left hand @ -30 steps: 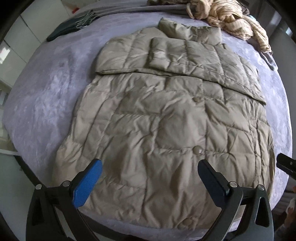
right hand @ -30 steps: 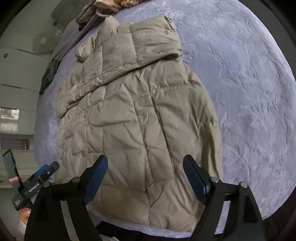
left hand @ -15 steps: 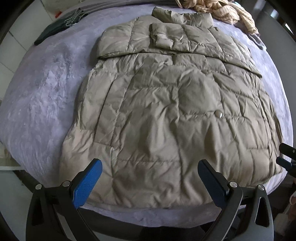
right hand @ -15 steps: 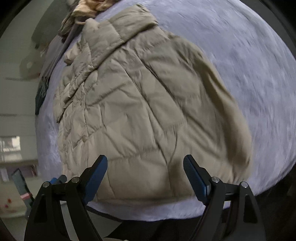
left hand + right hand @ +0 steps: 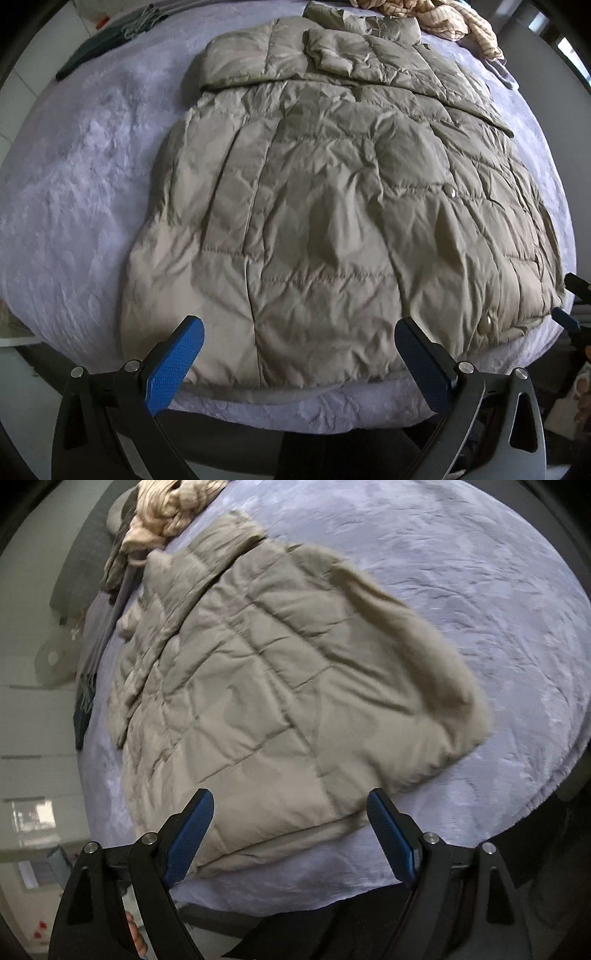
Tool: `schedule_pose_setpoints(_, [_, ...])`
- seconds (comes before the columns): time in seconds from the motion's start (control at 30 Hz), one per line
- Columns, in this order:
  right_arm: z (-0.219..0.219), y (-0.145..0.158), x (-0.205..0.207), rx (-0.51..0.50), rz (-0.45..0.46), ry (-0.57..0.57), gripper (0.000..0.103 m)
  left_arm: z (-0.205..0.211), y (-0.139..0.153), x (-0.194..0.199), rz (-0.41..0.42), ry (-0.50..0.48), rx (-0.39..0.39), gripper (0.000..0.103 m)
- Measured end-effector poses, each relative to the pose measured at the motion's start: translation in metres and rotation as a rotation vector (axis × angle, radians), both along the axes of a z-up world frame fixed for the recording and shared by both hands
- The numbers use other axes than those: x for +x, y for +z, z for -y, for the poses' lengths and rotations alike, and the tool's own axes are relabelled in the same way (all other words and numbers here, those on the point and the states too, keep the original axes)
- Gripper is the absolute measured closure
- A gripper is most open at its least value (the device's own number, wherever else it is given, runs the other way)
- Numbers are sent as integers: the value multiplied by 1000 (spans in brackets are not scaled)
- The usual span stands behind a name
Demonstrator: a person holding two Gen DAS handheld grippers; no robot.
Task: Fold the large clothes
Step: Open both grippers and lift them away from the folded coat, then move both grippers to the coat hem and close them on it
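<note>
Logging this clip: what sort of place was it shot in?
Most likely a bedroom at home. A quilted khaki puffer coat lies spread on a bed under a lavender plush blanket, with a heap of other clothes at the far end and pale cabinet fronts beside it.

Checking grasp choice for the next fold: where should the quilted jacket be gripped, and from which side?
Probably the bottom hem of the quilted jacket, one corner per gripper, coming in from the near bed edge. The sleeves are already folded across the chest, and the hem lies flat and free nearest the open left gripper and right gripper.
</note>
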State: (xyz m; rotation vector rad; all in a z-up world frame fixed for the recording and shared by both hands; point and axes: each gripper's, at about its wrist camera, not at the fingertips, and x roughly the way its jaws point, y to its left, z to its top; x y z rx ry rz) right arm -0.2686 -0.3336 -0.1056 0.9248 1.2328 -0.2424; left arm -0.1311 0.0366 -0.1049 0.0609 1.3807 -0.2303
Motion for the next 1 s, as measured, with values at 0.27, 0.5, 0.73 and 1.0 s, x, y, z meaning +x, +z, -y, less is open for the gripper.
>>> schedule_pose_setpoints(0.27, [24,-24,-28,54,-29,-144,16,-40,-12,-11,-60,73,-169,0])
schedule_pose_setpoints(0.5, [29,-52,-33,193,-39,-233,16,-68,-35,-17,-216,127,-404,0])
schedule_pose_setpoints(0.73, [37,-55,-20,316,86,-334,16,-73,-60,-15,-281,240,-515,0])
schedule_pose_setpoints(1.0, [42,-48,-14,400,172,-374,16,-78,-50,9,-184,353,-559,0])
